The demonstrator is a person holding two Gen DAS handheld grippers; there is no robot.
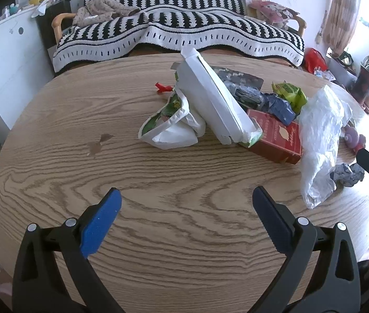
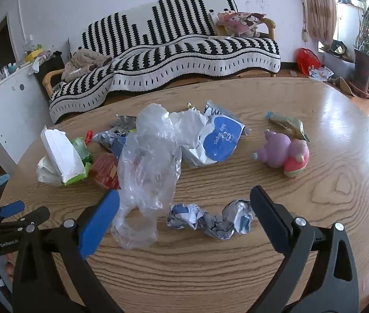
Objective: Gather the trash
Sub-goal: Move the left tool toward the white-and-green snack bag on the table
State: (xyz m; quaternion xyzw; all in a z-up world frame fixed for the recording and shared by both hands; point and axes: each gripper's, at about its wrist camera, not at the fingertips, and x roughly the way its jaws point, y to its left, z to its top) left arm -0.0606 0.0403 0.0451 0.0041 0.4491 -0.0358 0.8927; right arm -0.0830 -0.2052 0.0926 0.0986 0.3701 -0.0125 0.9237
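Observation:
Trash lies in a heap on a round wooden table [image 1: 158, 221]. A clear plastic bag [image 1: 320, 140] stands crumpled at the right; in the right wrist view it [image 2: 150, 164] sits just ahead of my left finger. A crumpled blue-white paper [image 2: 210, 219] lies between the right gripper's fingers. A white carton [image 1: 215, 99], a red box [image 1: 278, 138], a green wrapper [image 1: 291, 95] and a baby wipes pack [image 2: 218, 140] lie in the heap. My left gripper [image 1: 187, 203] is open and empty over bare wood. My right gripper [image 2: 184, 203] is open.
A pink and purple toy [image 2: 286, 154] stands at the table's right. A striped sofa [image 2: 184, 52] is behind the table. A white cabinet [image 1: 4, 65] is at the left, plants [image 2: 367, 52] at the right.

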